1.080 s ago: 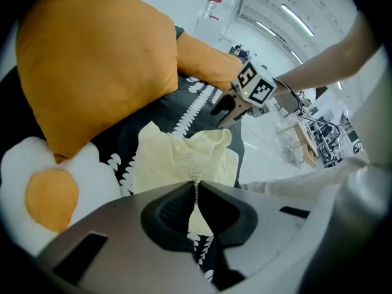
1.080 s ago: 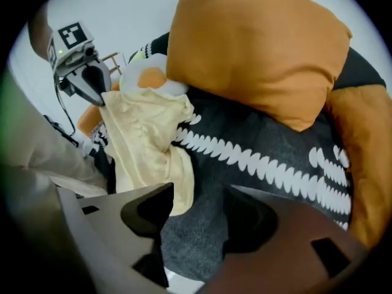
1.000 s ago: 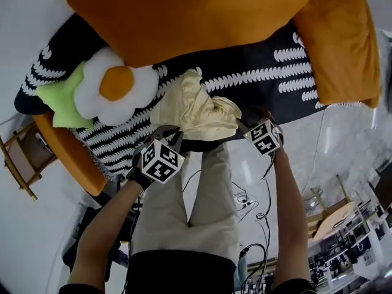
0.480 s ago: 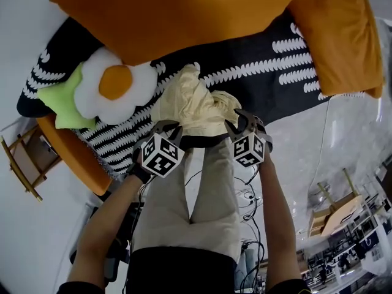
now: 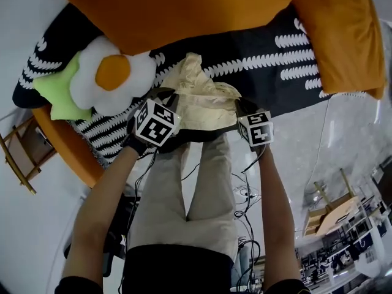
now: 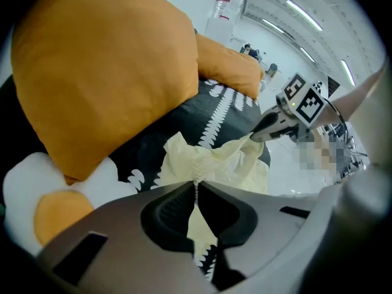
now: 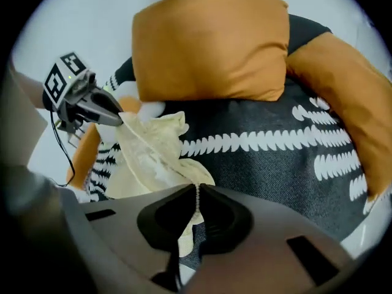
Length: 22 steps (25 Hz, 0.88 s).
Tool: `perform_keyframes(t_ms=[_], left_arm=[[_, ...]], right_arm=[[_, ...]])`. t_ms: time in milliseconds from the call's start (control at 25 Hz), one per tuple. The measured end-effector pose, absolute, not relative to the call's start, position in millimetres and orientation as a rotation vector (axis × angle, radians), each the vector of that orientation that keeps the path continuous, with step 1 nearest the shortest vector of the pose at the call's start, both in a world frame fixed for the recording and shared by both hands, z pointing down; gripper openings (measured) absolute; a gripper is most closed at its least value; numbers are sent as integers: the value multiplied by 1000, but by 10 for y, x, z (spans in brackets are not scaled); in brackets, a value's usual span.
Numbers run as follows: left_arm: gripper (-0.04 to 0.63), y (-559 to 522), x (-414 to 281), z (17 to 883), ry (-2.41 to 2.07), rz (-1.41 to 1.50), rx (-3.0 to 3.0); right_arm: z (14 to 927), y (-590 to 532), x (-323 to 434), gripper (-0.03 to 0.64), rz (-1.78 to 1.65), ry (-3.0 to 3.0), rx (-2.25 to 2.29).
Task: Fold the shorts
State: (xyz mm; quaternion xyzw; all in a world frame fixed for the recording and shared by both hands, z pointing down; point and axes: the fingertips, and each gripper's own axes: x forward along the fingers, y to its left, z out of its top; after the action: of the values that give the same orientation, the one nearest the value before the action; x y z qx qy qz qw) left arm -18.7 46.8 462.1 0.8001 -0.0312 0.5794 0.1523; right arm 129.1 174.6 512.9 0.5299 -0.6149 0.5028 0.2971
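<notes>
Securing a two-point hold on the pale yellow shorts [image 5: 203, 101], seemingly the opening step of the fold. Found lying rumpled on the black patterned cover [image 5: 272, 84], just below the orange pillow [image 5: 184, 11] and beside the egg-shaped plush [image 5: 113, 72]. Pinched at the near left edge by the left gripper [image 5: 167, 97], jaws pressed together on a thin ridge of cloth. Pinched at the near right edge by the right gripper [image 5: 239, 106], jaws likewise clamped on a pleat running up between them. Hanging loosely between the two holds, not yet flat. Calls next, probably, for lifting both pinches together and drawing them apart to take out the creases, then laying the garment flat or carrying one half over the other. Needs even tension, lest the thin cloth slip out of either pinch. Differs from a second ago in the right gripper, then standing off to the right with jaws spread, now brought in and closed on the fabric. Differs also in the left gripper, shifted up toward the plush, and in the heap, drawn wider between the two.
</notes>
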Motion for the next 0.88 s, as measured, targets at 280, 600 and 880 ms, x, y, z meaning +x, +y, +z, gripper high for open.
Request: perform_keyframes(t_ms=[280, 600, 880], left_arm=[[29, 41, 284, 4125, -117, 1587, 2370], [29, 94, 1312, 1678, 365, 1624, 2539], [29, 43, 2604, 559, 471, 1544, 2767]], right_arm=[[4309, 1570, 1785, 34, 1216, -1634, 1575], [1564, 1777, 2940, 34, 1143, -1561, 1640], [328, 1926, 3787, 35, 931, -1356, 1806]])
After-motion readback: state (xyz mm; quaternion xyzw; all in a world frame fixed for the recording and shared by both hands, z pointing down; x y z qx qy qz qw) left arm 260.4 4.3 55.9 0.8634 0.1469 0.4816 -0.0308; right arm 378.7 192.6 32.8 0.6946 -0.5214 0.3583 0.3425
